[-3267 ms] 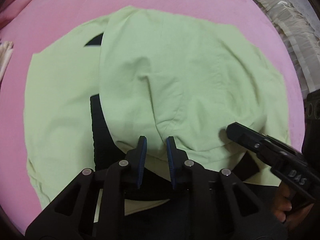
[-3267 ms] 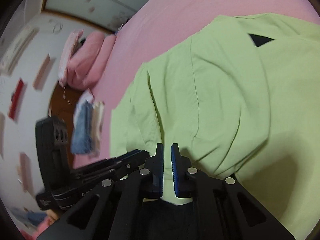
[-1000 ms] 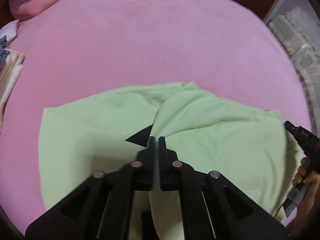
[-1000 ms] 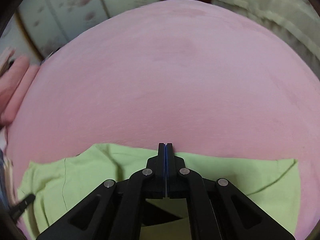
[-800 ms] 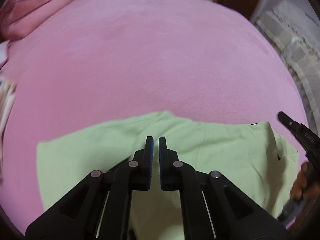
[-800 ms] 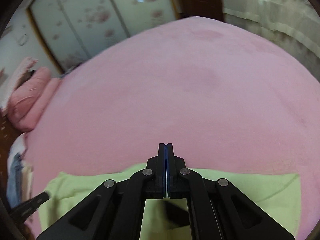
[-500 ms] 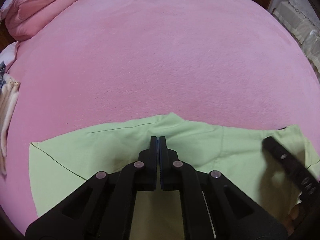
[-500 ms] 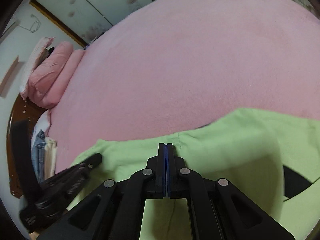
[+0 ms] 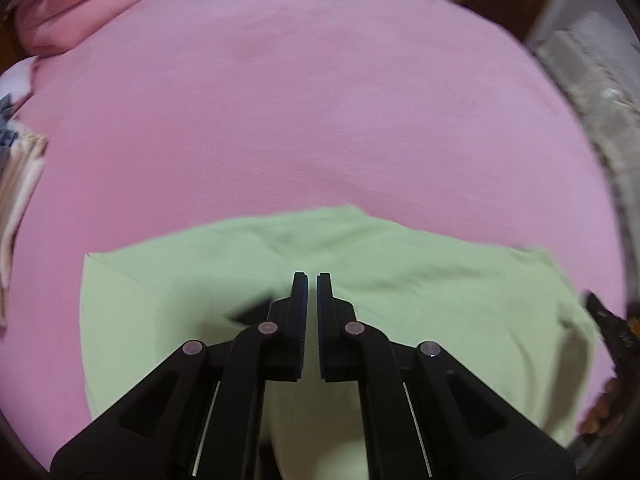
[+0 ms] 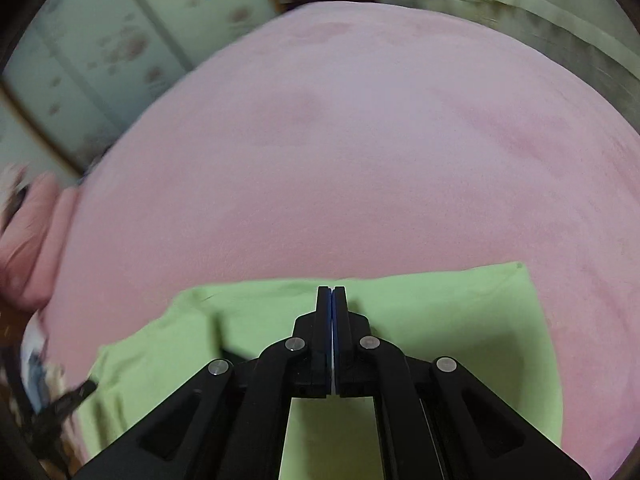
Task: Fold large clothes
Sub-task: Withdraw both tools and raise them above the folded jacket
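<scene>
A light green garment (image 9: 400,300) lies folded and flat on the pink bed (image 9: 300,120), its far edge running across just ahead of both grippers. My left gripper (image 9: 312,278) hovers over its middle, jaws nearly together with no cloth seen pinched; a dark patch (image 9: 248,312) shows beside the left finger. Over the garment (image 10: 440,312) near its far edge, my right gripper (image 10: 332,290) is shut, pads touching. The right gripper (image 9: 608,320) and a hand (image 9: 600,416) show at the right edge. The left gripper (image 10: 68,400) is blurred at lower left.
The pink bed (image 10: 360,160) stretches far beyond the garment. A pink rolled quilt (image 9: 80,4) lies at the far left corner, with a stack of folded clothes (image 9: 16,184) along the left edge. Flowered wardrobe doors (image 10: 120,40) stand behind, and pale lace fabric (image 9: 600,80) lies right.
The garment's near half has been carried over and laid on its far half. In the last half second both grippers drew back and up a little, and the right view swung back square.
</scene>
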